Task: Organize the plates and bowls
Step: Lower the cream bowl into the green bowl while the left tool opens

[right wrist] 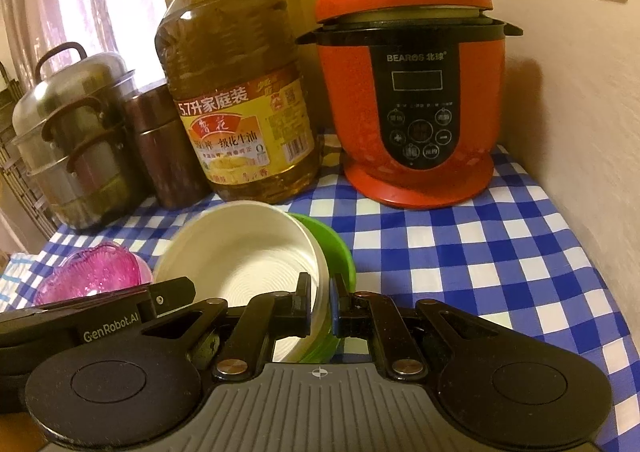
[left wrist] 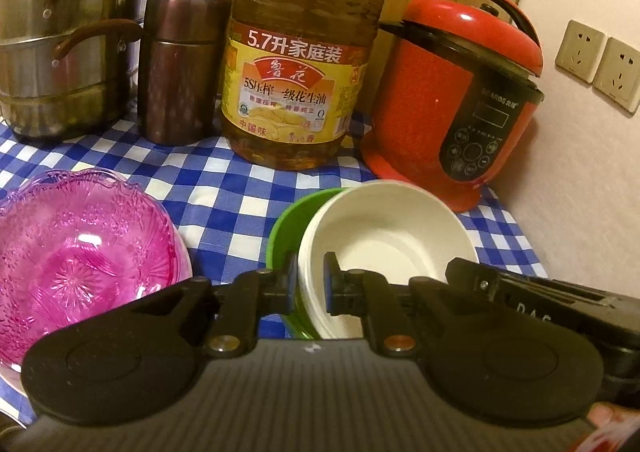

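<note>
Both grippers are clamped on one nested stack: your left gripper [left wrist: 311, 280] pinches the near-left wall, your right gripper [right wrist: 323, 302] the near-right wall of the white bowl [left wrist: 384, 236] seated in the green bowl [left wrist: 286, 230], low over the checked tablecloth [right wrist: 480, 252] before the oil bottle [left wrist: 300, 84]. It looks thin, light and smooth, so the rim may flex or slip; keep the pads deep on the wall. Treat the pink glass-like bowl [left wrist: 80, 248], to the left, as brittle.
</note>
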Demonstrator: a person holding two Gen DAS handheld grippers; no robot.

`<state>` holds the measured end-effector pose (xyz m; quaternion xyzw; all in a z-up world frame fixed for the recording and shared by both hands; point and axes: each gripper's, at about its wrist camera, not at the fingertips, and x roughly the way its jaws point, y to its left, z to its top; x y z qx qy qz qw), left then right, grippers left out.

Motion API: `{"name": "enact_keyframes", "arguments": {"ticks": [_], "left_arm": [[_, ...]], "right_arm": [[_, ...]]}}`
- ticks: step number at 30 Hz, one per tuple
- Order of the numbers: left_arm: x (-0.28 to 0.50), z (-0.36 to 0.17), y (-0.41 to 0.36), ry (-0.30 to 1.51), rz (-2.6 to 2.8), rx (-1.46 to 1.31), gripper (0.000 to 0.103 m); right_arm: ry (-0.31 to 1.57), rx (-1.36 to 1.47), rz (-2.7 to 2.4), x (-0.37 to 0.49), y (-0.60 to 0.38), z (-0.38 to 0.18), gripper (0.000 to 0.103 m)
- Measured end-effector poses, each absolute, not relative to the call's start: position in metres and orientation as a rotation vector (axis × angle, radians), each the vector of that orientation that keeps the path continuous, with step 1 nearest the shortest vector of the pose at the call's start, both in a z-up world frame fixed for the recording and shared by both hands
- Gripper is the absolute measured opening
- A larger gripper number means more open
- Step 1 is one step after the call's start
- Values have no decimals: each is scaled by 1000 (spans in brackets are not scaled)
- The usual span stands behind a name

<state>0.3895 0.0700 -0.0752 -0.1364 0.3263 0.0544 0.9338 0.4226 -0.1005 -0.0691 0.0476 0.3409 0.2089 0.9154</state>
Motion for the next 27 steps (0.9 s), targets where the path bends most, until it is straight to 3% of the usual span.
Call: {"name": "enact_keyframes", "arguments": {"ticks": [13, 20, 27], "left_arm": [[387, -75, 70, 647, 118, -285, 12], [383, -72, 74, 606, 135, -319, 14], [382, -71, 74, 598, 134, -325, 15]], "right_arm": [[691, 78, 445, 423, -97, -72, 10], [645, 190, 464, 426, -112, -66, 21], [622, 204, 453, 425, -116, -61, 22]]}}
